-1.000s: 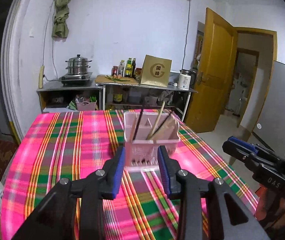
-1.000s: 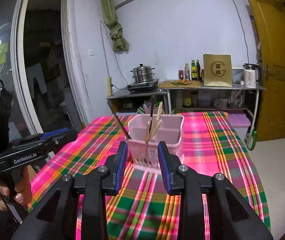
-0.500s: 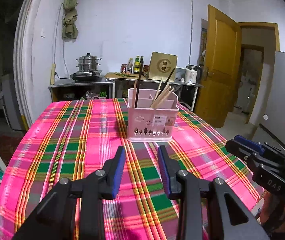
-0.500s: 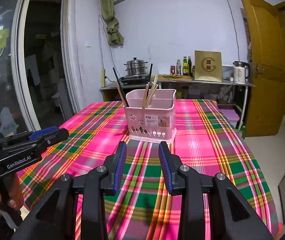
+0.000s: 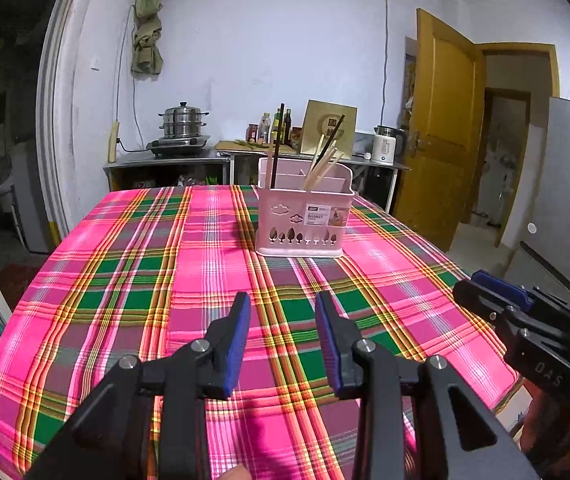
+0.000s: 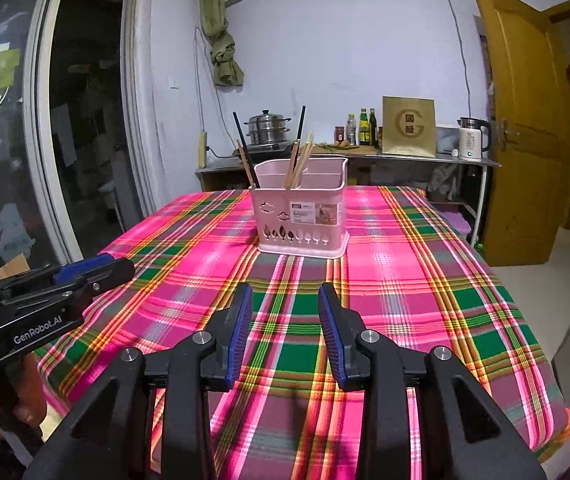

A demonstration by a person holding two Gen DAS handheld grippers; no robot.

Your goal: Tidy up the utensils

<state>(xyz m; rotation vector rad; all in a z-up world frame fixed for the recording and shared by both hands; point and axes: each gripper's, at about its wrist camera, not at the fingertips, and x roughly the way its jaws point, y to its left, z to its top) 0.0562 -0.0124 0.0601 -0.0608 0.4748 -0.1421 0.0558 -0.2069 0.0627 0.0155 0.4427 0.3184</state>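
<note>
- A pink utensil basket [image 5: 304,216] stands upright on a table under a pink, green and yellow plaid tablecloth [image 5: 133,280], toward the table's far end.
- Inside the basket, light wooden chopsticks [image 5: 322,164] lean together in one compartment; dark chopsticks [image 5: 276,144] stand more upright toward the basket's left end. Which compartment the dark ones sit in cannot be told for certain.
- A white label and cut-out leaf shapes mark the basket's near wall.
- The left gripper [image 5: 284,342] hovers over the cloth well short of the basket, its blue-padded jaws parted with nothing between them.
- The right gripper [image 6: 285,334] hangs likewise on the near side of the basket, jaws released and empty, only cloth showing in the gap.
- Beyond the basket, against the wall, a counter [image 6: 365,156] carries a steel steamer pot [image 6: 267,126], bottles [image 6: 361,126], a gold box [image 6: 408,126] and a white kettle [image 6: 471,138].
- Right of the basket, an ochre door [image 6: 525,120] stands open.
</note>
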